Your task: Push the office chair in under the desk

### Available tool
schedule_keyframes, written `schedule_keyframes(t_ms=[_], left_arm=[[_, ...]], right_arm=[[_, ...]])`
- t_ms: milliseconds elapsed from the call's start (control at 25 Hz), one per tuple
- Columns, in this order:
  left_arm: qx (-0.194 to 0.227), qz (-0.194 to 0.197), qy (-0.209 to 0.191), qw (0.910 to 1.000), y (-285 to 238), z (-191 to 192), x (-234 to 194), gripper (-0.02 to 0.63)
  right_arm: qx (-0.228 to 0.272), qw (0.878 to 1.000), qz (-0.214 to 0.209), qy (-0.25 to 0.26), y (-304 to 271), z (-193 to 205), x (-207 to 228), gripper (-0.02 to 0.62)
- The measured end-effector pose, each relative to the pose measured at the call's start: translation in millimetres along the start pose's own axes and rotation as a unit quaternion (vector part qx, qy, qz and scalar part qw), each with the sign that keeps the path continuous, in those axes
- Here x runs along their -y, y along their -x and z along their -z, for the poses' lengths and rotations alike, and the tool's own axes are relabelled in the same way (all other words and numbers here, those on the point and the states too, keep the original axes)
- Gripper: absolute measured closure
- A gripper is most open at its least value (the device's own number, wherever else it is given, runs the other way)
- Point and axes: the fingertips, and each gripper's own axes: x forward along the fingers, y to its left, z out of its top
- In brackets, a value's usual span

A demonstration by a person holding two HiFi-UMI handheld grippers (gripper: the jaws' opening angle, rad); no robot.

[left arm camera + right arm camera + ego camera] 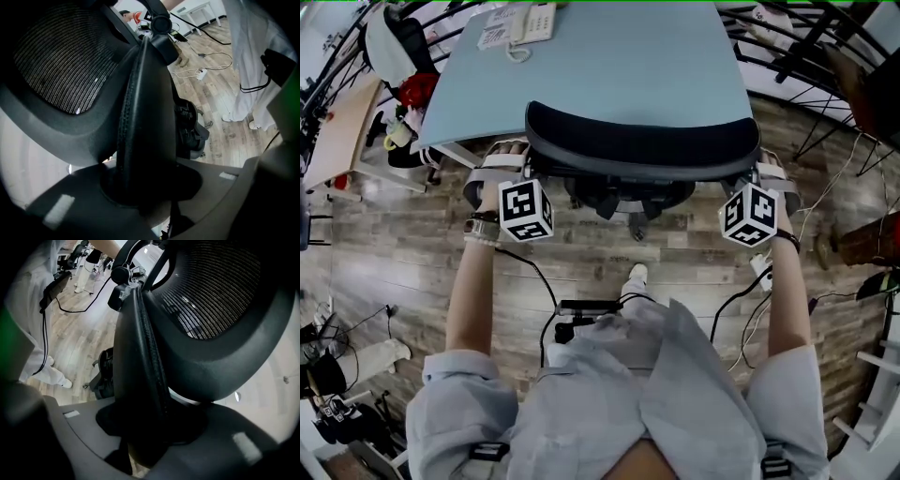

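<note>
Fingers (61,206) of the left gripper (508,167) are clenched on the left rim of the office chair's (642,141) backrest. The left gripper view shows that dark padded rim running straight down into the gap, with a finger close against each side and the mesh panel (61,61) off to one side. The right gripper (769,178) mirrors this: its fingers (248,446) are closed onto the backrest's right rim, which fills the space between them. Neither pair is fully closed, since the thickness of the rim holds them partly apart. Both are grasping the chair, not just resting against it.

I judge the task to be well along. From the head view, the top of the backrest lies along the near edge of the bench (609,66), more toward the near right corner than the left. The seat cannot be seen, so it is probably already under the top. The dark mechanism below the backrest shows on the near side, above the wooden floor (609,248). A telephone (532,21) sits at the far edge, well apart from the chair.

What seems to be left is a short final push until the backrest meets the near edge, then letting go with both grippers. Whether the backrest already touches the bench cannot be told.
</note>
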Motion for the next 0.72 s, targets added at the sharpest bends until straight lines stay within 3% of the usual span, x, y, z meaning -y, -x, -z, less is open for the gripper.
schedule_keyframes(t_ms=[720], left_arm=[[-0.007, 0.001, 0.009, 0.9999, -37, 0, -29, 0.497]], right_arm=[[0.008, 1.0, 0.003, 0.007, -38, 9, 35, 0.405]])
